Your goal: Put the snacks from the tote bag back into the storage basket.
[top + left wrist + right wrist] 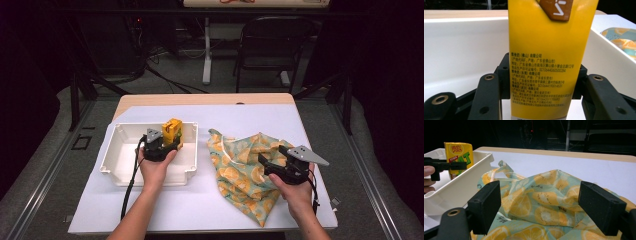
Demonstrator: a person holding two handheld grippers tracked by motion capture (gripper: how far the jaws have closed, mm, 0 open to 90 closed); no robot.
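On the white table (165, 210), our left tongs (170, 141) pinch the light, crushable yellow juice carton (172, 131) at mid-body above the tray (117, 150), while at 3 o'clock our right tongs (267, 165) gape empty over the limp fruit-print cloth (240, 170)

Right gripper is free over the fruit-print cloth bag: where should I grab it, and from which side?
Take the raised fold at the bag's far-left end, coming from above. There the cloth stands up in a ridge that open fingers could probably pinch; elsewhere it lies flatter on the table.

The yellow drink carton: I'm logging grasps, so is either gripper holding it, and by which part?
The left gripper clamps the yellow drink carton by its two side faces, low on the body. The right gripper holds nothing.
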